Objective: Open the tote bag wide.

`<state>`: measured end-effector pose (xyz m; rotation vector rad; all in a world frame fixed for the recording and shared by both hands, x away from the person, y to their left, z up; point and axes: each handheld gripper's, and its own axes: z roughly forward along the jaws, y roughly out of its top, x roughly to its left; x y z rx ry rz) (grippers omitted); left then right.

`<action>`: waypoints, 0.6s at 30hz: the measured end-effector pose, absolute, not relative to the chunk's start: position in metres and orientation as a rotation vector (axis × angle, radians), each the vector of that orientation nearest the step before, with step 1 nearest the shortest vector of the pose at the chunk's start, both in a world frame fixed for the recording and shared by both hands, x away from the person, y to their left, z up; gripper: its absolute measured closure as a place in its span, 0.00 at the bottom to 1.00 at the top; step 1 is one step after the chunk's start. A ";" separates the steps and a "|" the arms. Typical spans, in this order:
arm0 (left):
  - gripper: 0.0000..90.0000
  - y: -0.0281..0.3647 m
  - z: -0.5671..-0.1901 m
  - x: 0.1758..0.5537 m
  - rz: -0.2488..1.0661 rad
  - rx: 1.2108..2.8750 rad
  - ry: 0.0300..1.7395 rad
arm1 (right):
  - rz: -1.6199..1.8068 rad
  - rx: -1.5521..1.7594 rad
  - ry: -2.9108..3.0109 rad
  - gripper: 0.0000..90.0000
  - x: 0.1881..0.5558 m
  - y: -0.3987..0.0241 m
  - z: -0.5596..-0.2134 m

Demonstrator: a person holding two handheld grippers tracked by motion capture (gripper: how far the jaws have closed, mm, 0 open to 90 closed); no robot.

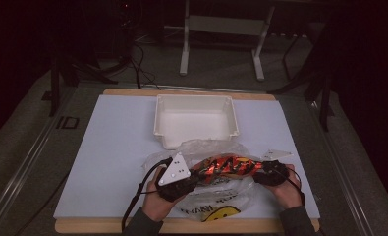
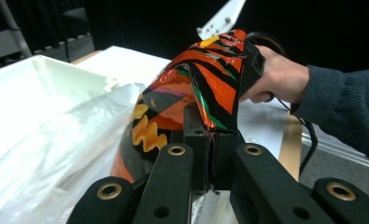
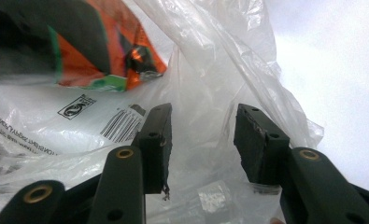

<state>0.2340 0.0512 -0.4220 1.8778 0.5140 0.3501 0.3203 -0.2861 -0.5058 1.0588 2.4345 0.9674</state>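
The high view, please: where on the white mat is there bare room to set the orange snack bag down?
The white mat is bare on its whole left side, left of the white tray and plastic bag. A narrower bare strip runs right of the tray. The front middle is crowded: plastic bag, orange snack bag, and both claws, left and right.

Room dim, lit mainly over the table [image 1: 83, 223]: wooden top w/ a white sheet [image 1: 118, 147] covering most of it. Grey floor [image 1: 221, 64] beyond. White metal stand legs [image 1: 184, 49] at rear centre; dark chair legs [image 1: 324, 98] right; black cables [image 1: 140, 64] left. Walls in darkness.
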 end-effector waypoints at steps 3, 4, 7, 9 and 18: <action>0.97 0.057 -0.420 0.238 0.368 1.861 0.557 | 0.974 1.048 2.431 0.63 0.320 -0.285 -0.503; 0.97 0.058 -0.420 0.240 0.369 1.852 0.571 | 0.980 1.045 2.427 0.63 0.319 -0.285 -0.502; 0.96 0.063 -0.420 0.246 0.371 1.831 0.606 | 0.992 1.020 2.423 0.62 0.317 -0.284 -0.496; 0.95 0.065 -0.420 0.249 0.380 1.819 0.626 | 1.010 1.002 2.423 0.60 0.315 -0.283 -0.491; 0.92 0.070 -0.420 0.255 0.399 1.790 0.678 | 1.179 0.883 2.440 0.54 0.303 -0.284 -0.468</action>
